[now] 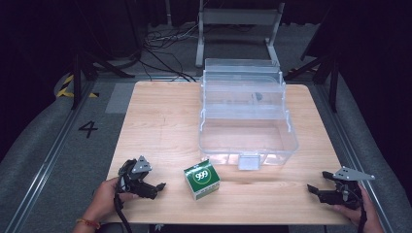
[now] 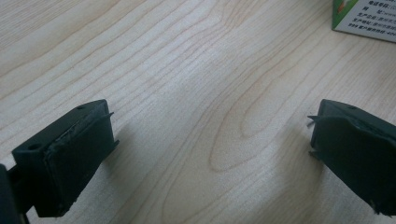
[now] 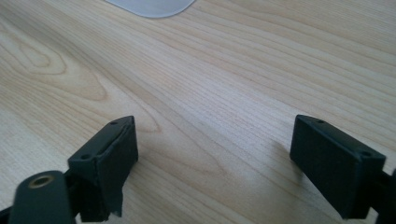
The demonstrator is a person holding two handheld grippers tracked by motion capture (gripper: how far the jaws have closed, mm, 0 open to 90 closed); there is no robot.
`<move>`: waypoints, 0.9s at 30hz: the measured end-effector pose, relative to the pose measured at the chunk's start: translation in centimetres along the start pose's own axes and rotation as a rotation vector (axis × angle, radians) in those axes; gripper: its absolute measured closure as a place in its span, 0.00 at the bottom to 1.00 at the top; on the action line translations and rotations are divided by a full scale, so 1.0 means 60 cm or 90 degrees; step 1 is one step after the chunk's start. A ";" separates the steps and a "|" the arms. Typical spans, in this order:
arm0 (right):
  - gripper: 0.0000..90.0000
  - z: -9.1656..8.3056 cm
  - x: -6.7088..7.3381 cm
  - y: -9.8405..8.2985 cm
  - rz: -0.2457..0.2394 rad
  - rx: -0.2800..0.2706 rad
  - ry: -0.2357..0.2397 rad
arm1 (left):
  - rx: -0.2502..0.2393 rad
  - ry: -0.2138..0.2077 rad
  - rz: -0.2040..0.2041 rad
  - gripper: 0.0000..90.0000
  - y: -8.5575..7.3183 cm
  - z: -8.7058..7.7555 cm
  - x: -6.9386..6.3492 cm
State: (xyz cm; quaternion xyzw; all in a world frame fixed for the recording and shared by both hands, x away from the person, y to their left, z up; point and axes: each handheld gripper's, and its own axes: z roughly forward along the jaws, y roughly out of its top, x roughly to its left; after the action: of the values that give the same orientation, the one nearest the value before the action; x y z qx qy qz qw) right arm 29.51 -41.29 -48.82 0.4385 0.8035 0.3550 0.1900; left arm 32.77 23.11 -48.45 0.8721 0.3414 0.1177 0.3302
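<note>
on green box (image 1: pixel 201 178): "999"

The carton (image 1: pixel 201 179) sat on the table (image 1: pixel 160 121) between my hand-held grippers, before the open storage box (image 1: pixel 245 116).

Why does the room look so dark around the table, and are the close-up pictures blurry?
High view: light falls on the wooden table while the surroundings stay near black; glare whitens the clear plastic box. Left gripper view: the green carton at the corner is soft, its print unreadable. Right gripper view: wood grain sharp, soft shadows beside the jaws.
</note>
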 end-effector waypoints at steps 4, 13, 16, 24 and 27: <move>0.16 0.000 0.000 0.000 -0.001 0.000 -0.001 | 0.001 0.009 0.000 0.00 0.000 -0.001 -0.001; 0.15 0.001 -0.001 0.002 -0.002 0.005 0.002 | -0.002 0.003 0.011 0.01 -0.002 -0.002 0.003; 0.18 0.000 -0.005 0.007 -0.005 0.020 0.006 | -0.009 -0.009 0.028 0.02 -0.005 -0.006 0.001; 0.26 0.000 -0.025 0.029 0.014 0.007 0.011 | 0.009 -0.025 0.086 0.18 -0.003 -0.021 -0.005; 0.28 -0.017 -0.026 0.055 0.006 -0.024 0.007 | 0.015 -0.036 0.096 0.19 0.003 -0.024 -0.011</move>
State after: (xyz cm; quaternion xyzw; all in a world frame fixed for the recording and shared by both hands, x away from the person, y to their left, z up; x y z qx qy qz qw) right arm 31.61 -41.80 -45.74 0.4367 0.7955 0.3734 0.1925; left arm 31.79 23.28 -47.21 0.9022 0.2663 0.1133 0.3198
